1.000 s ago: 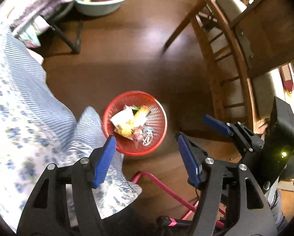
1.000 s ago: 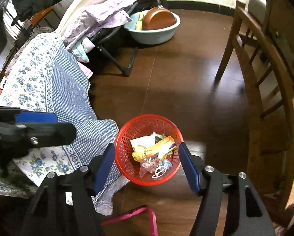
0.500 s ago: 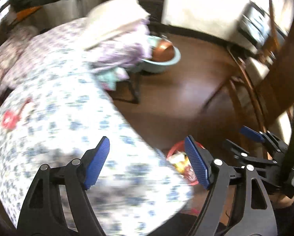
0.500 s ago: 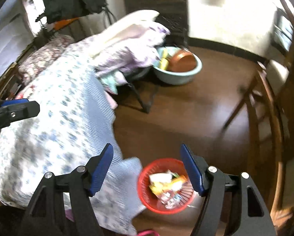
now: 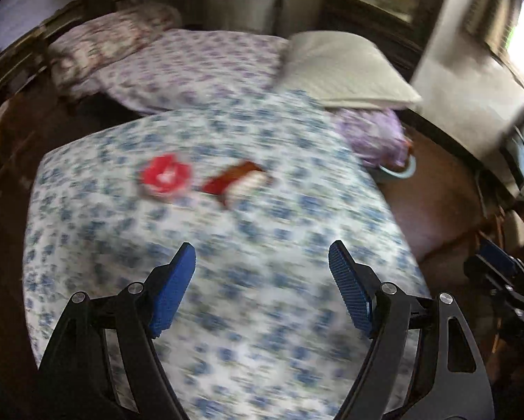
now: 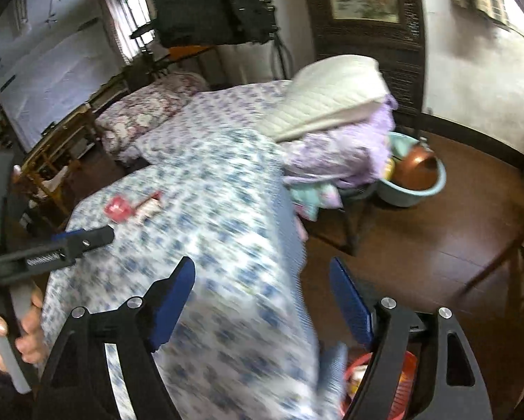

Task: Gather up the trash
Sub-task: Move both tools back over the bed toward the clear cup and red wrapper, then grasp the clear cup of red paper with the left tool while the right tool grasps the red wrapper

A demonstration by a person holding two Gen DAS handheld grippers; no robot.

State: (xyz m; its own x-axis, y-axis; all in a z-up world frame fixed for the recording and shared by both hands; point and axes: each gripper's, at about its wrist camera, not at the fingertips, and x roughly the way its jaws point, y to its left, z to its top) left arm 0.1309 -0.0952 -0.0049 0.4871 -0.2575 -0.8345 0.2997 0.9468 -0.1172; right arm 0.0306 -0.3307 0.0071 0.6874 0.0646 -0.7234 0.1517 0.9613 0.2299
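Two pieces of trash lie on the blue-flowered bed cover (image 5: 262, 315): a round red wrapper (image 5: 165, 175) and a red-and-white packet (image 5: 239, 182) just right of it. Both are blurred. My left gripper (image 5: 262, 246) hangs open and empty over the cover, short of them. In the right wrist view the same wrapper (image 6: 117, 207) and packet (image 6: 149, 205) lie far left. My right gripper (image 6: 262, 262) is over the bed's corner, its jaws opening with nothing between them. The red basket (image 6: 404, 374) with trash in it shows low down, half hidden behind the right finger.
A white pillow (image 6: 332, 94) and purple bedding (image 6: 335, 150) are piled at the bed's far side. A light blue basin (image 6: 416, 182) with a copper pot stands on the dark wooden floor. A wooden chair (image 6: 507, 262) is at the right. A hand (image 6: 16, 332) holds the left gripper's handle.
Both cameras have swung up and left from the red basket on the floor to the bed top. Both pairs of jaws stand wider than before.
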